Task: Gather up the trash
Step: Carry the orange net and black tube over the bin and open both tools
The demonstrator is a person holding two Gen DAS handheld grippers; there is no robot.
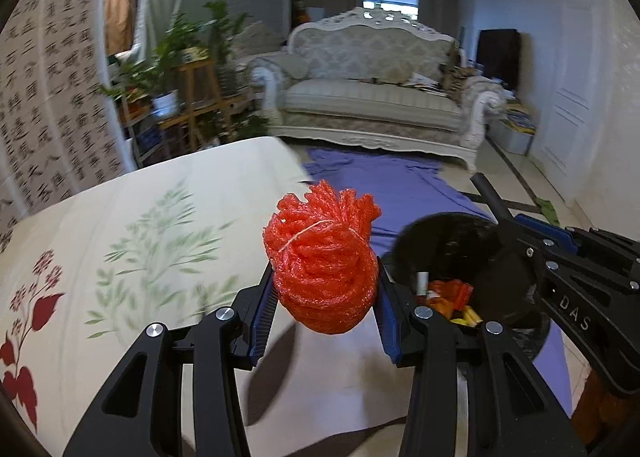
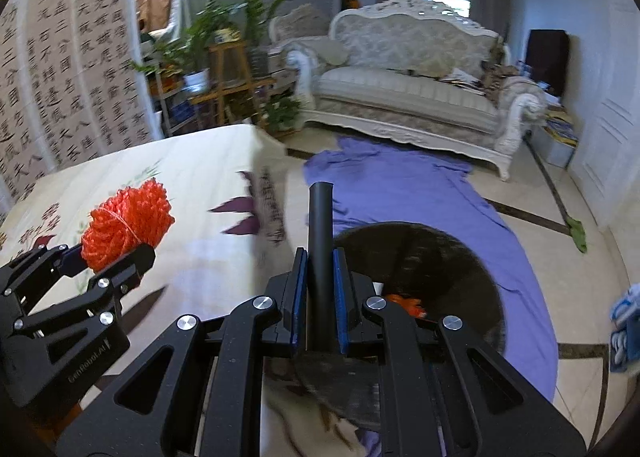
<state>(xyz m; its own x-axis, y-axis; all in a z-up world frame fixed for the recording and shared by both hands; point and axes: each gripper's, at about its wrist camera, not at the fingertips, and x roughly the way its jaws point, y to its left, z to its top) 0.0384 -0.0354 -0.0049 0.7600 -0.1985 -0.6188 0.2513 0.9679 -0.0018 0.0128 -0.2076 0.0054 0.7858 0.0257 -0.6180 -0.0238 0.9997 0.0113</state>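
My left gripper [image 1: 325,289] is shut on a bundle of red-orange foam netting [image 1: 322,259] tied with string, held above the table's right edge. The bundle also shows in the right wrist view [image 2: 126,223], with the left gripper [image 2: 108,253] around it. My right gripper [image 2: 320,289] is shut on the upright black handle [image 2: 320,233] of a black trash bin [image 2: 440,269]. The bin [image 1: 452,249] hangs beside the table, just right of the bundle, and holds orange and yellow wrappers [image 1: 452,299].
The table has a cream floral cloth [image 1: 140,249]. A purple sheet [image 2: 420,185] lies on the tiled floor. A pale ornate sofa [image 1: 372,93] stands at the back, potted plants on wooden stands [image 1: 188,77] at the left. A blue-white item [image 2: 624,321] lies on the floor at right.
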